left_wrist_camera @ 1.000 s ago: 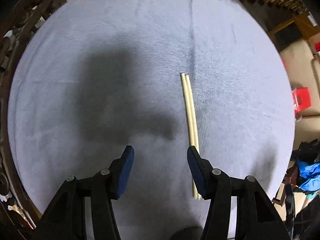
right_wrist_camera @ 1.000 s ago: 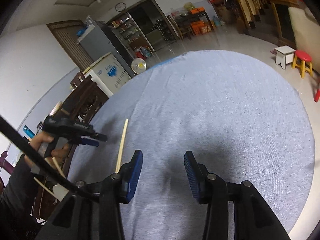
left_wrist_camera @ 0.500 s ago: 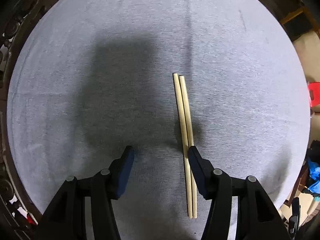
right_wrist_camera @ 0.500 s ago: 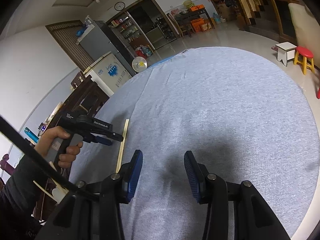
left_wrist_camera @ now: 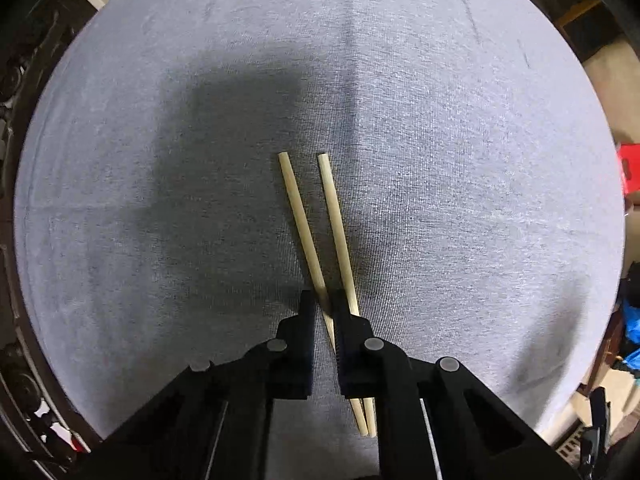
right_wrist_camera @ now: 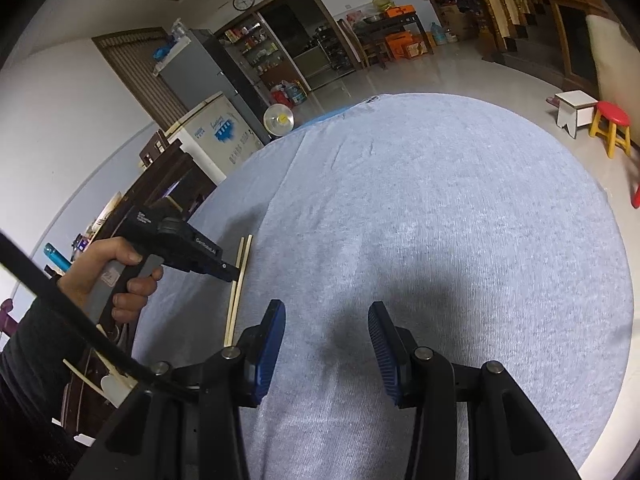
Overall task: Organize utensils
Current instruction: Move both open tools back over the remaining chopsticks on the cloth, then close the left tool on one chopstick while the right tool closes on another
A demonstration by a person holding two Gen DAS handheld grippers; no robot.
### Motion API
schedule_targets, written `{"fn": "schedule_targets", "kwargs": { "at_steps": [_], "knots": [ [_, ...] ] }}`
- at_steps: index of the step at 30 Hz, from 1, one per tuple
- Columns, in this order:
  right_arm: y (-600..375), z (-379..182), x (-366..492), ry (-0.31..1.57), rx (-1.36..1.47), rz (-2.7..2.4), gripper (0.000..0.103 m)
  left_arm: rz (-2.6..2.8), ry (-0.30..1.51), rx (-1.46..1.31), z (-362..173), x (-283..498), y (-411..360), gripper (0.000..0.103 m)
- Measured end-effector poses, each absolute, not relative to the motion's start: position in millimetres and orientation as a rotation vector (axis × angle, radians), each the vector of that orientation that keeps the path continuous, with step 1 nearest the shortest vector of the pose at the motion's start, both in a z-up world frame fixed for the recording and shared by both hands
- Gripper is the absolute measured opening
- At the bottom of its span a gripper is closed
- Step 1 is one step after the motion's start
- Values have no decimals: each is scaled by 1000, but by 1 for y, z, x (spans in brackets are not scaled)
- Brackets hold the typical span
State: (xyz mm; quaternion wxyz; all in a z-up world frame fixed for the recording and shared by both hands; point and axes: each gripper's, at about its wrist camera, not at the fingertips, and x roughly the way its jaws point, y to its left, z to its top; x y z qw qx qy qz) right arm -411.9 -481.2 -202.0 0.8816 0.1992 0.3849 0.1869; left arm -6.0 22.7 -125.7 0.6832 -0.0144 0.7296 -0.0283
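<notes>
Two pale wooden chopsticks (left_wrist_camera: 320,236) lie on a round table with a grey cloth (left_wrist_camera: 460,160). In the left wrist view they spread apart at the far ends and meet near me. My left gripper (left_wrist_camera: 325,300) is shut on the left chopstick (left_wrist_camera: 300,216); the right chopstick (left_wrist_camera: 336,216) runs just outside its right finger. In the right wrist view the left gripper (right_wrist_camera: 230,276) pinches the chopsticks (right_wrist_camera: 240,276) at the table's left side. My right gripper (right_wrist_camera: 326,316) is open and empty above the cloth, to the right of the chopsticks.
The grey cloth (right_wrist_camera: 440,200) covers the whole round table. Dark carved wooden furniture (right_wrist_camera: 160,184) stands by the table's left edge. A red stool (right_wrist_camera: 612,128) and a white stool (right_wrist_camera: 576,110) stand on the floor far right.
My left gripper came down and shut on the left chopstick. The chopsticks' far ends, side by side before, have spread apart. The right gripper has barely moved.
</notes>
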Motion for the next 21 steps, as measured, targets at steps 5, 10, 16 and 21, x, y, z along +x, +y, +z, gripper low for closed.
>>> {"fn": "schedule_targets", "kwargs": {
  "at_steps": [5, 10, 16, 21],
  "knots": [
    [-475, -204, -403, 818, 405, 399, 46, -51, 1665, -92, -132, 9, 40, 9],
    [-467, -202, -397, 831, 383, 422, 46, -62, 1648, -55, -130, 17, 37, 7],
    [-454, -195, -358, 942, 353, 493, 46, -67, 1636, -53, -118, 5, 62, 5],
    [-413, -195, -311, 1093, 304, 569, 46, -40, 1621, -31, -116, -8, 93, 5]
  ]
}}
